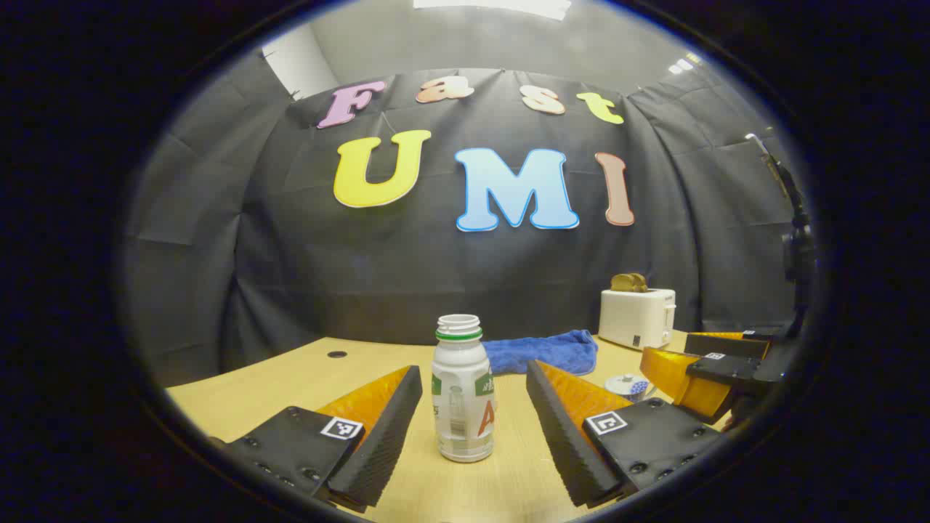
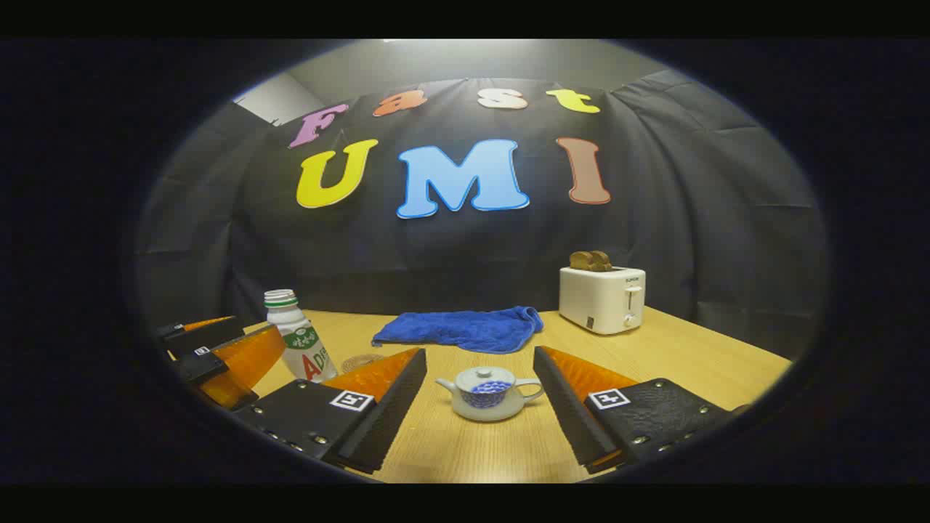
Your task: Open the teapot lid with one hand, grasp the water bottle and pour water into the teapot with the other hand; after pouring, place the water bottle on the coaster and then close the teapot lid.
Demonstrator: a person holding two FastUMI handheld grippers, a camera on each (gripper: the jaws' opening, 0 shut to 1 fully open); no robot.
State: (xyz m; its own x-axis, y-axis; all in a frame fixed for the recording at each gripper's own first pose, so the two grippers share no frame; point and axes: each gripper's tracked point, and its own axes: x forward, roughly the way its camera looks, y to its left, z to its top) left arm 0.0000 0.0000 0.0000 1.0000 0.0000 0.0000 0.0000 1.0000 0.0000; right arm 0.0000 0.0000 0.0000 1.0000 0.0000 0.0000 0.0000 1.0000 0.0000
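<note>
Left gripper [image 1: 472, 428] brackets the water bottle [image 1: 463, 399], right gripper [image 2: 479, 410] the lidded teapot [image 2: 488, 393]; both jaws wide open, empty, lined up to grasp.

Uncapped water bottle [image 1: 463, 396] upright between the left hand-held gripper's [image 1: 474, 436] spread fingers, seemingly untouched.

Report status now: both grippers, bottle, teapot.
Left gripper open, lined up either side of water bottle, not touching. Right gripper open, facing teapot, lid on. Bottle uncapped, upright. Nothing between the fingers and either target.
</note>
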